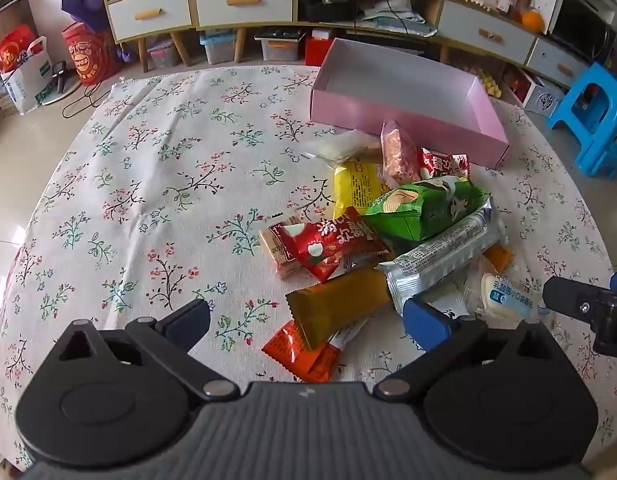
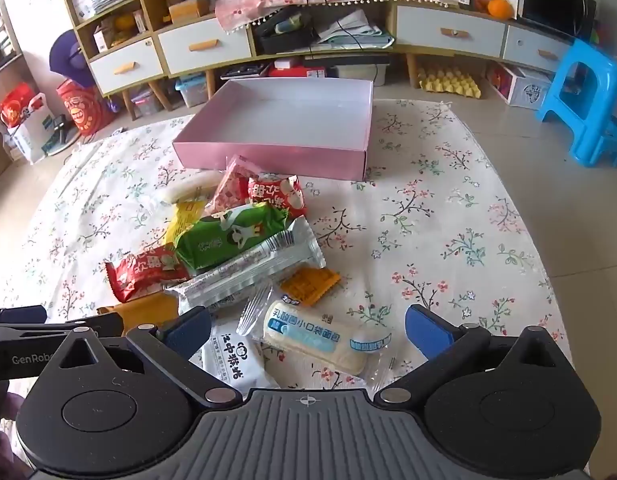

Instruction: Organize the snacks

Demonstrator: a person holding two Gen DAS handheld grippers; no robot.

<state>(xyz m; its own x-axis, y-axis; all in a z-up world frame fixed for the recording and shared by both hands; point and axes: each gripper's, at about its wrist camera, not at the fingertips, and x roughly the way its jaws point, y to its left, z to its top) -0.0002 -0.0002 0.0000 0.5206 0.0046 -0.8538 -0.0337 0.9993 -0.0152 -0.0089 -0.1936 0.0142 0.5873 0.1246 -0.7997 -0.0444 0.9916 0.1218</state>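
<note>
1. The room: a long sideboard (image 2: 268, 44) with white drawers and orange handles runs along the far wall, cluttered with papers, cables and oranges; storage tubs sit beneath it, red gift bags (image 1: 84, 56) stand on the tiled floor to the left, and a blue plastic stool (image 2: 584, 104) to the right.
2. The desk (image 1: 148, 184) is covered by a white cloth printed with small flower sprigs; most of its left half is bare.
3. The pink cardboard box (image 2: 276, 152) sits at the far side of the desk, open and with nothing in it, so by my reading the sorting has not begun.
4. The snack pile (image 1: 388, 236) lies just in front of the box: a green chip bag (image 2: 228, 240), a silver wrapped bar (image 2: 248, 272), red packets, a yellow packet, a gold bar (image 1: 336, 304), an orange packet and a clear-wrapped bread roll (image 2: 320, 340). All of it is left to move.
5. The left claw (image 1: 306, 322) hangs wide over the gold bar, gripping nothing.
6. The right claw (image 2: 308, 334) hangs wide over the bread roll, also gripping nothing.
</note>
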